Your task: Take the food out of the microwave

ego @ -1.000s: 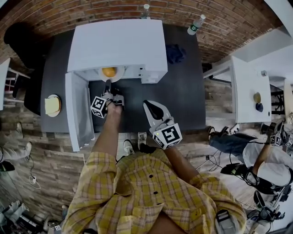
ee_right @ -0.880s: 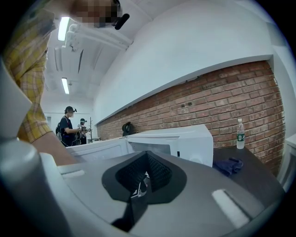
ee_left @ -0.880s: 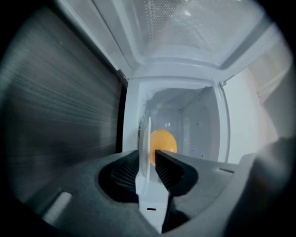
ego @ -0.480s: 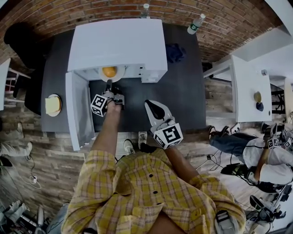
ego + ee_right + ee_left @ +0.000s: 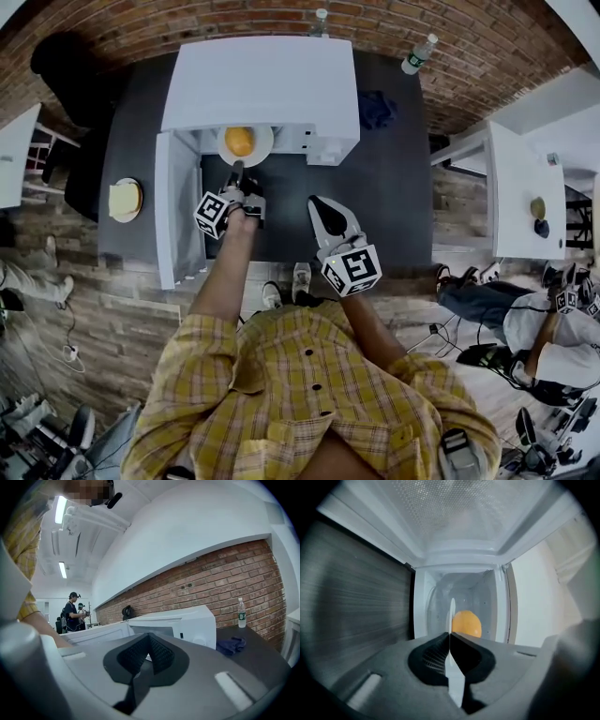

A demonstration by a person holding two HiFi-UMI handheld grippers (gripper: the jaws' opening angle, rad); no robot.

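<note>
The white microwave (image 5: 262, 84) stands at the back of the dark table (image 5: 394, 187) with its door (image 5: 178, 220) swung open to the left. At its opening an orange (image 5: 240, 141) lies on a white plate (image 5: 258, 155). My left gripper (image 5: 236, 172) is shut on the plate's near rim. In the left gripper view the rim (image 5: 454, 686) runs edge-on between the closed jaws (image 5: 450, 634), with the orange (image 5: 466, 623) behind them inside the cavity. My right gripper (image 5: 319, 204) hovers over the table right of the plate, shut and empty (image 5: 149, 637).
A small plate with yellow food (image 5: 124, 200) sits at the table's left end. A blue cloth (image 5: 377, 108) lies right of the microwave. Two bottles (image 5: 419, 53) (image 5: 320, 21) stand at the table's back edge. A white side table (image 5: 525, 187) and seated people are at the right.
The left jaws have closed on the plate's rim and the gripper has lifted a little. The right gripper has stayed where it was.
</note>
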